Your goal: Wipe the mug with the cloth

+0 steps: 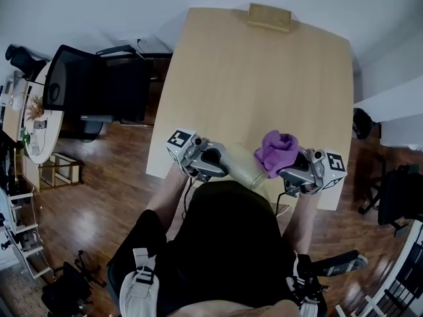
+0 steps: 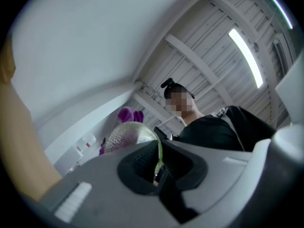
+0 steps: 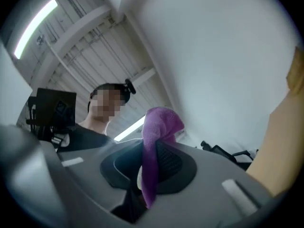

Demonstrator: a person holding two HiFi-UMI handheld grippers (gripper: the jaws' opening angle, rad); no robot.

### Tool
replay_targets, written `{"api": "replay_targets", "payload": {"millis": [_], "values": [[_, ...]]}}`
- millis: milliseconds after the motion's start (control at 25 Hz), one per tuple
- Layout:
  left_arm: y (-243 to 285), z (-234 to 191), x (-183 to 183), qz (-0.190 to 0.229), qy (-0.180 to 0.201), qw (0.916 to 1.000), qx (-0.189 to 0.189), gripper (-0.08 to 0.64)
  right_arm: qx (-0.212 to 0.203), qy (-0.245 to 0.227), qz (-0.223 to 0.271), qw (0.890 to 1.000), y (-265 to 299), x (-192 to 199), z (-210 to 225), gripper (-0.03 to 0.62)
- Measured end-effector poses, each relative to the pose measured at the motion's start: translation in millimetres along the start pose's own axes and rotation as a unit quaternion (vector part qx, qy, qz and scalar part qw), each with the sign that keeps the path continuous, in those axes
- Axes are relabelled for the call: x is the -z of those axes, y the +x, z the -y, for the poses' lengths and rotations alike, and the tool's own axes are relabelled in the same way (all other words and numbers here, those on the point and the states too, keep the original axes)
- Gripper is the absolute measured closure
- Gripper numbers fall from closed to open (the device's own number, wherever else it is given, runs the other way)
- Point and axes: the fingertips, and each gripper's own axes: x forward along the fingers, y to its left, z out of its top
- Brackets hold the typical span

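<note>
Holding cloth to mug over the table's (image 1: pixel 264 78) near edge, lower centre of frame

Left gripper (image 1: pixel 211 162) jaws nearly closed on the glass mug's (image 1: pixel 246 167) rim; right gripper (image 1: pixel 297 170) pinches the purple cloth (image 1: pixel 277 149), bunched against the mug's other end; pickup done; wiping apparently just starting, nearly all left.

Person's wearing a black top (image 1: pixel 228 243). The left gripper (image 1: pixel 226 166) and right gripper (image 1: pixel 283 170) are both grey plastic with black pads (image 2: pixel 140 164) on the fingers (image 2: pixel 85 184) — each has a white cube (image 1: pixel 180 139) with black square markers, plus some shiny metal bits up top.
</note>
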Motion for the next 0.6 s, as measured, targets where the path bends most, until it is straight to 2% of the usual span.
{"api": "replay_targets", "payload": {"millis": [120,200,320,400,440,480,560,600], "values": [[11.0,0.9,19.3,-0.044,-0.029,0.9984,0.020,0.518,0.008,0.001,-0.068,0.998,10.6,30.5,10.8,0.532],[19.0,-0.3,34.1,-0.076,-0.042,0.9958,0.028,0.518,0.044,0.028,-0.091,0.994,7.6,46.4,34.1,0.532],[20.4,-7.1,51.7,-0.108,-0.055,0.9926,0.010,0.510,0.145,0.049,-0.127,0.980,-2.0,68.0,78.6,0.532],[14.5,-15.7,54.5,-0.115,-0.055,0.9917,-0.020,0.518,0.212,0.026,-0.140,0.967,-16.9,65.8,94.1,0.532],[9.6,-21.4,52.5,-0.115,-0.052,0.9912,-0.038,0.518,0.222,0.008,-0.136,0.966,-24.1,56.3,91.2,0.532],[3.2,-27.2,48.8,-0.113,-0.049,0.9906,-0.059,0.518,0.213,-0.013,-0.126,0.969,-28.5,42.9,81.1,0.532],[-12.2,-36.8,40.0,-0.103,-0.047,0.9885,-0.100,0.518,0.167,-0.063,-0.123,0.976,-28.1,20.5,48.3,0.532],[-18.8,-39.8,37.0,-0.100,-0.047,0.9871,-0.116,0.518,0.147,-0.092,-0.142,0.975,-24.7,17.9,32.3,0.532]]}}
